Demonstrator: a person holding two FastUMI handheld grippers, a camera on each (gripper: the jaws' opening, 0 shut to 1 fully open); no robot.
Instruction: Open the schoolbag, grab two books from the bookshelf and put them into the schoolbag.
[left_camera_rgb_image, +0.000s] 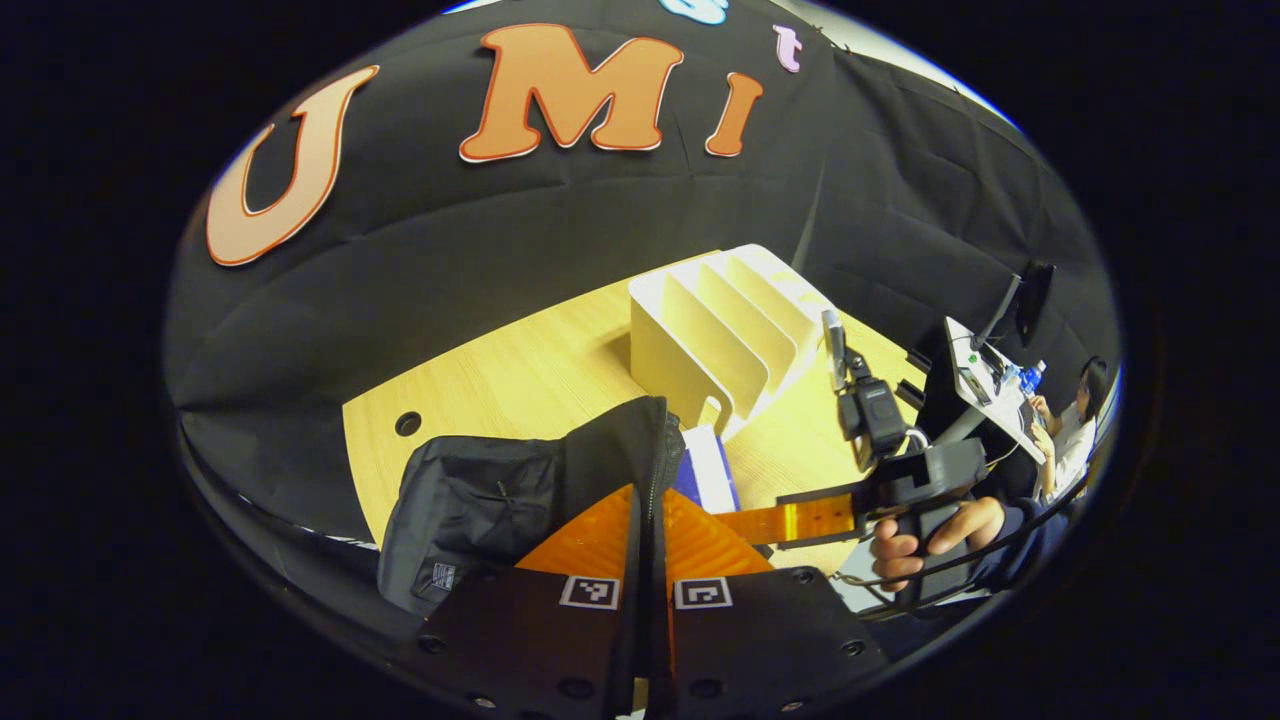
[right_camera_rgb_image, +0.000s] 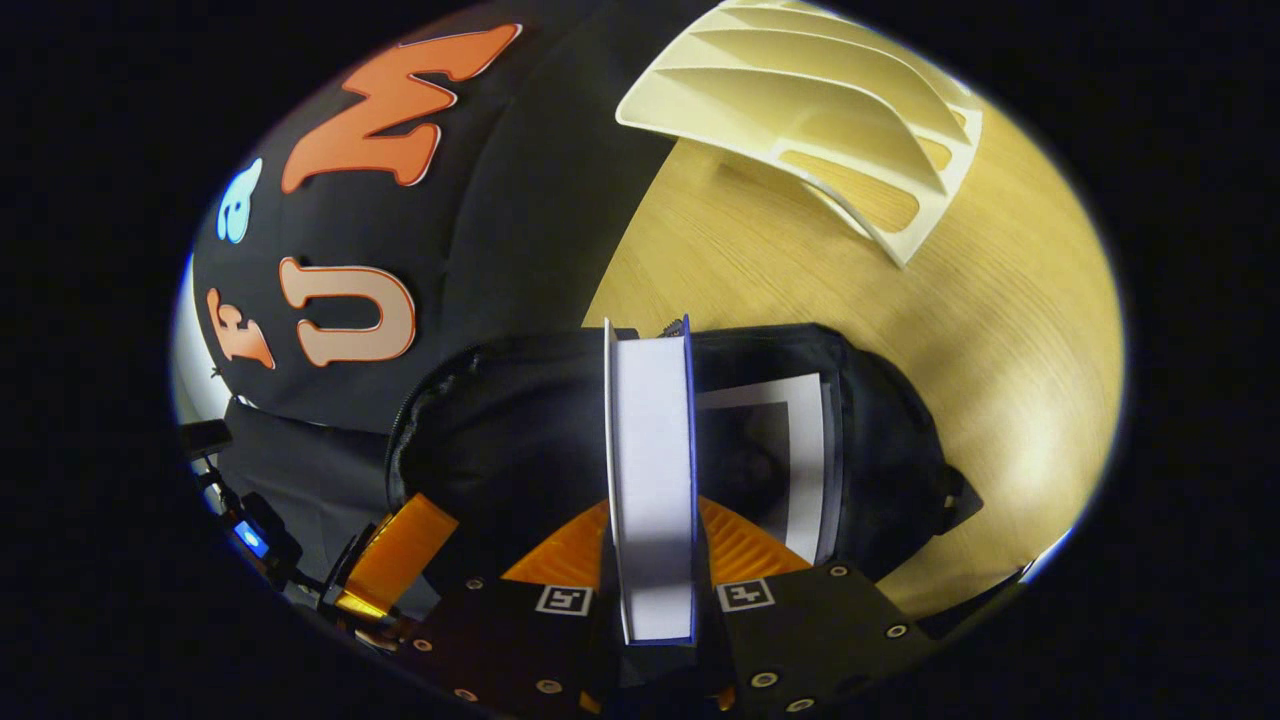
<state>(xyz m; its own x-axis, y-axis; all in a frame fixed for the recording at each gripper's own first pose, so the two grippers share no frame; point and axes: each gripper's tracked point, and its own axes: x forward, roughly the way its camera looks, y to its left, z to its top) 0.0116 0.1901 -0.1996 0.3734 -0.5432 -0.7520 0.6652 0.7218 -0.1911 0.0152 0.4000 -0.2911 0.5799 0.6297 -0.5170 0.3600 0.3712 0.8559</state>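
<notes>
Schoolbag: open on bench, rim pinched by closed left gripper.
Book: clamped upright in right gripper, over bag mouth beside another book.
Bookshelf: far, bare bench between.

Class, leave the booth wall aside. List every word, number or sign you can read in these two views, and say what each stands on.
No text can be read.
Label on the schoolbag: too small to read.
Square markers: coded patterns, not words.
Upright book: plain page edges, no writing.
Second book, inside the schoolbag: cover too dark and blurred to read.
</notes>
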